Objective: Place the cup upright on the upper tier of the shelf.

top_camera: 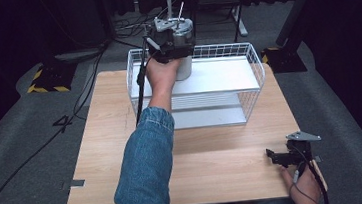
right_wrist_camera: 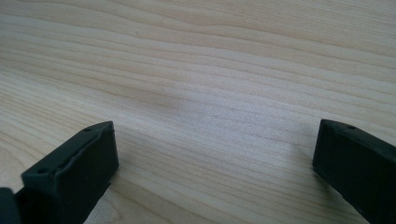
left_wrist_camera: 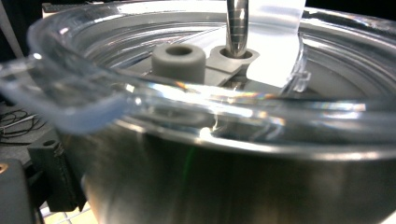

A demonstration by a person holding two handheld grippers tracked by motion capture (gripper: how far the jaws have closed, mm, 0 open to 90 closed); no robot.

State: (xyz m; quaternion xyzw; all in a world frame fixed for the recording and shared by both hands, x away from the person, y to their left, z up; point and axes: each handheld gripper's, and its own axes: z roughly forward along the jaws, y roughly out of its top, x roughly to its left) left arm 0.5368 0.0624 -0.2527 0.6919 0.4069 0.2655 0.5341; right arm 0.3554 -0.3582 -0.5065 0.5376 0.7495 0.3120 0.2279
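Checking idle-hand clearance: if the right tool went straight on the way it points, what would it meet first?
The right tool, jaws open, angles down at the bare light wooden tabletop, so it would probably meet that first; depth is unclear.

A light wooden bench (top_camera: pixel 215 164) stands on grey carpet (top_camera: pixel 17 143). A black cable (top_camera: pixel 33 154) runs across the carpet at the left, near a block with yellow-and-black hazard stripes (top_camera: pixel 46 80). Dark stand legs (top_camera: pixel 239 23) rise behind.
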